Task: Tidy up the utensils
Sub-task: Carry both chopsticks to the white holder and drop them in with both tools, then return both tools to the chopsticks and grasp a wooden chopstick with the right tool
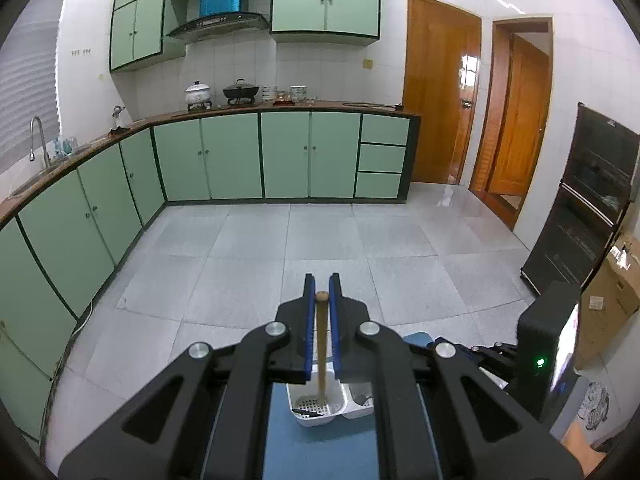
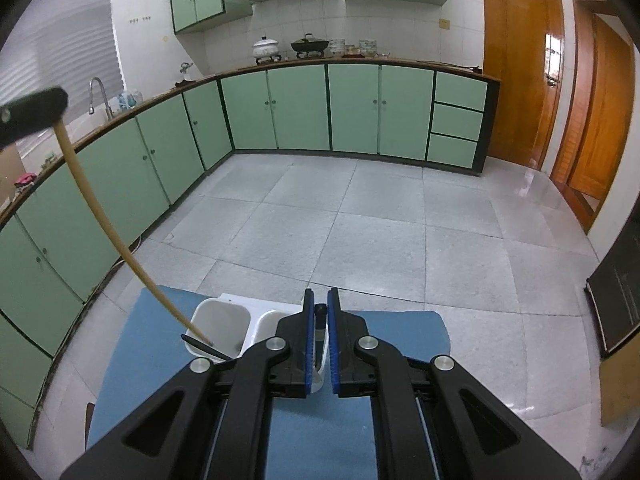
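The left gripper (image 1: 321,280) is clamping the wooden handle of a slotted ladle (image 1: 321,344), its blue jaws closed on the shaft near the rounded top end, which is poking up just above them. From the left wrist view the handle is hanging straight down between the jaws into the left compartment of a white two-compartment caddy (image 1: 298,410), and the perforated head is sitting at the bottom of that compartment. A thin dark utensil (image 1: 310,413) is lying low in the same compartment, beside the ladle's head.

In the right wrist view the same ladle (image 2: 100,216) is slanting from the left gripper (image 2: 54,114) at the upper left down into the caddy's (image 2: 208,312) left compartment. The right gripper (image 2: 319,300) is pinching a black-handled utensil (image 2: 319,312), its jaws clenched on the handle just below its top end. That utensil is standing nearly upright between the jaws, over the caddy's right compartment; its lower end is hidden behind the gripper body, so I cannot tell whether it is touching the bottom.

The caddy is standing on a counter covered by a blue mat (image 2: 400,332), near the mat's far edge, with the grey tiled floor (image 2: 360,232) beyond.
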Demonstrator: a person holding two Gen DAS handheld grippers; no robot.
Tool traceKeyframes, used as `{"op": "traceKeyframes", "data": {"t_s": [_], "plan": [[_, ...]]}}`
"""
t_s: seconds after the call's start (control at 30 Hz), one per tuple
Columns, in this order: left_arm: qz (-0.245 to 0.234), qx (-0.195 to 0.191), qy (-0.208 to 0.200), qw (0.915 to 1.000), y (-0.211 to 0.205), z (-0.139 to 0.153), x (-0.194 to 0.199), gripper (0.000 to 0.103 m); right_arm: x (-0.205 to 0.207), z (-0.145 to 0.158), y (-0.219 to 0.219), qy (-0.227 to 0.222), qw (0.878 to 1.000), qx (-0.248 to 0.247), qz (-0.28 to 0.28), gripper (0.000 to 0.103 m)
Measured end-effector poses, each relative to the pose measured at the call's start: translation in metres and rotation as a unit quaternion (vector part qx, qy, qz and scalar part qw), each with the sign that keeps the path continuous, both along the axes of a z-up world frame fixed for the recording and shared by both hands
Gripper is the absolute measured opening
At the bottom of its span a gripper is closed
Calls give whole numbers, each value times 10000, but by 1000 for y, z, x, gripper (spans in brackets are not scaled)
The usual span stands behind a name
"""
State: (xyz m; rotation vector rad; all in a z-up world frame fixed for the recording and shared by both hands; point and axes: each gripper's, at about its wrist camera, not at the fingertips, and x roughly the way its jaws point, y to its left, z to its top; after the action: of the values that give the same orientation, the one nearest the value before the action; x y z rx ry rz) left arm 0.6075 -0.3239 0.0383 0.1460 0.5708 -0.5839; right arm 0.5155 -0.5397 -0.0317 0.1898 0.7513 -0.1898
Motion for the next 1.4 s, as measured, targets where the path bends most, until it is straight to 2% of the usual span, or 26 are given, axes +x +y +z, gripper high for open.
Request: {"op": "traceKeyframes", "data": {"t_s": [0.13, 0.27, 0.33, 0.5, 0.6, 0.67, 0.77, 0.9, 0.97, 1.07, 1.17, 1.27, 1.4], "plan": [[-18, 28, 77, 10000, 0, -11, 2, 6, 1, 2, 0, 31, 10000, -21, 63, 7], [-5, 138, 259, 9996, 6, -37, 1, 6, -6, 5, -1, -54, 9999, -99, -10, 14], [-13, 170, 348, 9992, 11, -46, -1, 6, -11, 9, -2, -112, 9999, -76, -17, 15], [8, 148, 312, 9994, 34, -48, -14, 7, -35, 28, -5, -322, 9994, -120, -15, 19], [-27, 91, 247, 9996, 53, -43, -27, 13, -58, 34, -2, -412, 9990, -181, 35, 23], [-17, 71, 188, 9998, 66, -41, -38, 22, -80, 34, 4, -473, 9985, -260, 104, 25], [-93, -11, 133, 9999, 93, -45, -65, 30, -115, 27, 15, -538, 9972, -448, 251, 25], [-131, -31, 19, 9999, 136, -73, -117, 47, -185, -8, 44, -672, 9942, -689, 483, 26], [-96, 6, -26, 10000, 155, -97, -145, 56, -222, -38, 59, -679, 9944, -636, 502, 27], [11, 131, -110, 9999, 180, -141, -191, 64, -267, -93, 85, -499, 9962, -456, 551, 28], [137, 119, 36, 9998, 201, -186, -232, 68, -306, -145, 116, -304, 9970, -295, 642, 28], [241, 301, 6, 9993, 213, -230, -275, 73, -333, -187, 151, -116, 9963, -304, 790, 28], [380, 189, 348, 9985, 230, -265, -304, 73, -346, -215, 194, 2, 9918, -595, 1126, 28]]}}
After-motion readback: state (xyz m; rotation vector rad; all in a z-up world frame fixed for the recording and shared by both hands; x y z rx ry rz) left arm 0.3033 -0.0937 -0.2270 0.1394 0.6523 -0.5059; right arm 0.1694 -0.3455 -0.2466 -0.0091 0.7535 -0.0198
